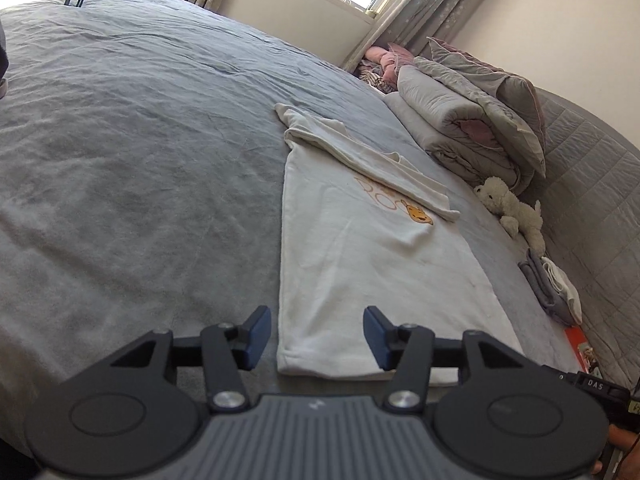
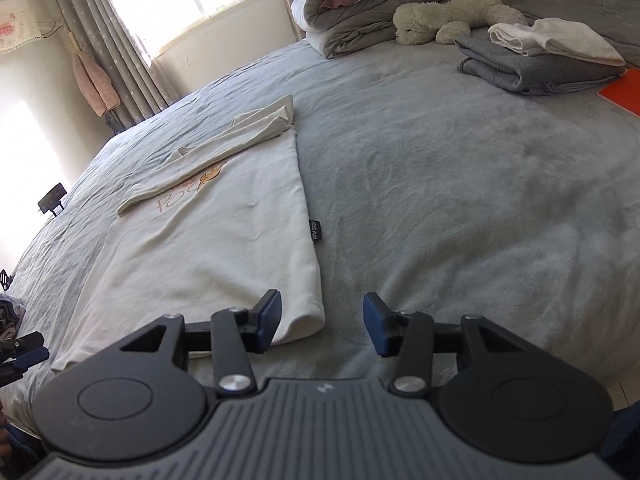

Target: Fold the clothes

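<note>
- The cream-white cotton long-sleeved top with an orange bear print (image 1: 360,264) lies flat on the grey brushed-fabric bed cover (image 1: 132,168), stretching straight ahead of both grippers, its hem nearest them.
- The left gripper (image 1: 316,338) stands wide, holding nothing, poised over the hem's left corner; its left pad is over bare bed, its right pad over the cloth.
- The right gripper (image 2: 322,326) is likewise wide and empty, straddling the hem's right corner, where the fabric curls up in a soft roll.
- One sleeve (image 1: 360,160) is laid slantwise across the chest, part-covering the print, and both long sides run straight, so the top is narrowed to a long panel. I judge it partly folded, with the lengthwise fold to come.
- Handling, as a judgement: it looks light, limp and thick-knit, not slippery. It will sag and drag rather than hold shape, and the crossed sleeve may slide off if lifted carelessly.
- Best hold appears to be the two hem corners, pinching every layer at the doubled edge so none is left behind.
- A small dark label (image 2: 314,232) sticks out from the right side seam, ahead of the right gripper.
- Far ahead to the right sit a folded grey and white stack (image 2: 536,56), a fluffy white plush toy (image 2: 452,16) and rolled quilts (image 1: 468,120).
</note>
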Available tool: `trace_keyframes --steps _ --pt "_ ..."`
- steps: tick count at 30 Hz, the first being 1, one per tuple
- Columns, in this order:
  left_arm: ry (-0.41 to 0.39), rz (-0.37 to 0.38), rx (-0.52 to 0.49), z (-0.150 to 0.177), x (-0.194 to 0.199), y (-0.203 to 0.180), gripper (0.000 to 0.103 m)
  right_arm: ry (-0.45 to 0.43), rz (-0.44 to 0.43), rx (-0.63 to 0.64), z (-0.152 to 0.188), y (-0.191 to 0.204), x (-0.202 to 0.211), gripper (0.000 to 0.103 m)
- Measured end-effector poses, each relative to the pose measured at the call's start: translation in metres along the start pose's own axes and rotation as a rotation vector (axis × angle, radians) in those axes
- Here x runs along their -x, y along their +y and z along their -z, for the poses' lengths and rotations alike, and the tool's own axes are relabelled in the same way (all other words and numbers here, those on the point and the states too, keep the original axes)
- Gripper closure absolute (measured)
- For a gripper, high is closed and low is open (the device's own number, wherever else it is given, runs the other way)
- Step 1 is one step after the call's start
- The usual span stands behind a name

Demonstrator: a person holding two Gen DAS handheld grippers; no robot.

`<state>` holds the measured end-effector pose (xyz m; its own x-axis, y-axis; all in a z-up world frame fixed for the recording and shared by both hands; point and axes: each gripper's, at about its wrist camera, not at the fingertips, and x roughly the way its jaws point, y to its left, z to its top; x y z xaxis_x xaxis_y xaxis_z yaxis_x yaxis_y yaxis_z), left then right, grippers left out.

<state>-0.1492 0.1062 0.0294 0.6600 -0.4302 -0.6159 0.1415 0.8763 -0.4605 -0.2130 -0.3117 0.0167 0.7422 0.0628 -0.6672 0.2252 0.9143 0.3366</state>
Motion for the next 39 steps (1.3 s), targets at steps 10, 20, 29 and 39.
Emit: trace_keyframes --steps 10,20,29,39 --pt "0.051 -0.032 0.048 0.002 -0.019 0.004 0.090 -0.009 -0.045 -0.061 0.000 -0.005 -0.004 0.074" --pt "0.062 -0.031 0.079 -0.004 -0.004 0.001 0.097 -0.102 -0.055 -0.058 -0.003 0.001 0.017 0.095" --pt "0.094 0.012 0.107 -0.008 0.036 -0.013 0.097 -0.150 -0.089 -0.060 -0.016 0.007 0.063 0.096" --pt "0.153 -0.020 0.100 0.008 0.055 -0.020 0.097 -0.113 -0.083 -0.043 -0.012 0.003 0.077 0.096"
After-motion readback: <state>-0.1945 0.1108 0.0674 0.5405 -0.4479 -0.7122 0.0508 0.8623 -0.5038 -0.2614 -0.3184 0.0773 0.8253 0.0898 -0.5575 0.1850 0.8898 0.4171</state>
